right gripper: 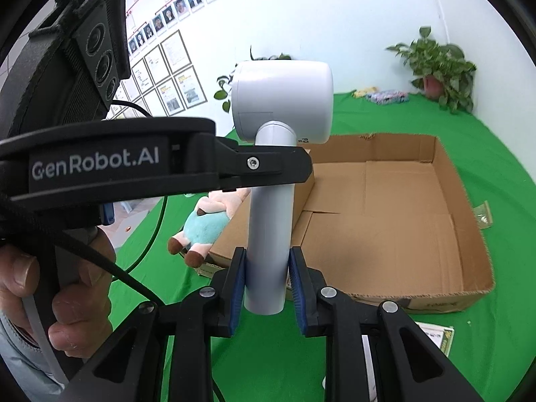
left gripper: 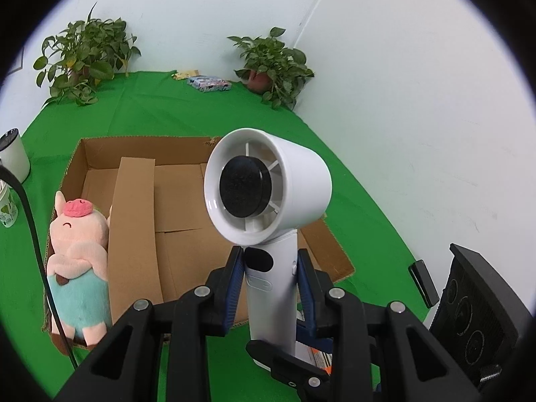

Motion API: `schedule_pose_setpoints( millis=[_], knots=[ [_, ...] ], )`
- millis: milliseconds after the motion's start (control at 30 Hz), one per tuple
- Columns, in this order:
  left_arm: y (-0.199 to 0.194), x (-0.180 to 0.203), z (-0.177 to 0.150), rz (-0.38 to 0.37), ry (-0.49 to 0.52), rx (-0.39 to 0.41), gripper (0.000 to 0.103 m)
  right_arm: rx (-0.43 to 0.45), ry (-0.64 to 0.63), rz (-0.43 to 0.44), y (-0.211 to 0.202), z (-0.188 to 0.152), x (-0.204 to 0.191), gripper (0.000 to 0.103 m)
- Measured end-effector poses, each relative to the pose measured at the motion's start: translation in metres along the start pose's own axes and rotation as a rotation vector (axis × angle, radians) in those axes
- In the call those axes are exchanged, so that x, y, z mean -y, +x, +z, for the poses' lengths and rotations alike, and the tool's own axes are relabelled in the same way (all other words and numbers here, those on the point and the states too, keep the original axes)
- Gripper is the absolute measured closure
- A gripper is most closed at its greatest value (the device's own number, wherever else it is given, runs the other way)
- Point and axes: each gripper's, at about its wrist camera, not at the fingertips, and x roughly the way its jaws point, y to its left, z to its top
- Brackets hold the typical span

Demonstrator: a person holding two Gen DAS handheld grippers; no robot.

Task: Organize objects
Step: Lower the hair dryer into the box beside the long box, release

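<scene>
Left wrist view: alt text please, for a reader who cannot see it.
The left gripper clamps the handle of a white handheld fan, held upright above a green cloth. Behind it lies an open cardboard box with a plush pig in its left compartment; two potted plants stand at the wall.

The setting looks like an office corner arranged as a data-recording station. A green cloth [left gripper: 174, 114] covers the tabletop against plain white walls [left gripper: 418, 107]. Rows of portrait photos [right gripper: 187, 3] and framed certificates [right gripper: 174, 77] hang on one wall, as in a company room. Potted leafy plants [left gripper: 83, 57] stand at the back edge, and a branded handheld recording gripper [right gripper: 100, 164] shows the lettering GenRobot.AI.
</scene>
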Motion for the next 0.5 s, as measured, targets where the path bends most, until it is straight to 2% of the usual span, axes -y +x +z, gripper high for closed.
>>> schedule_pose_setpoints(
  millis=[500],
  knots=[
    [0.079,-0.056,0.015,0.055,-0.095,-0.152,0.073,-0.153,0.141,0.067,0.093,0.021,0.047,0.080]
  ],
)
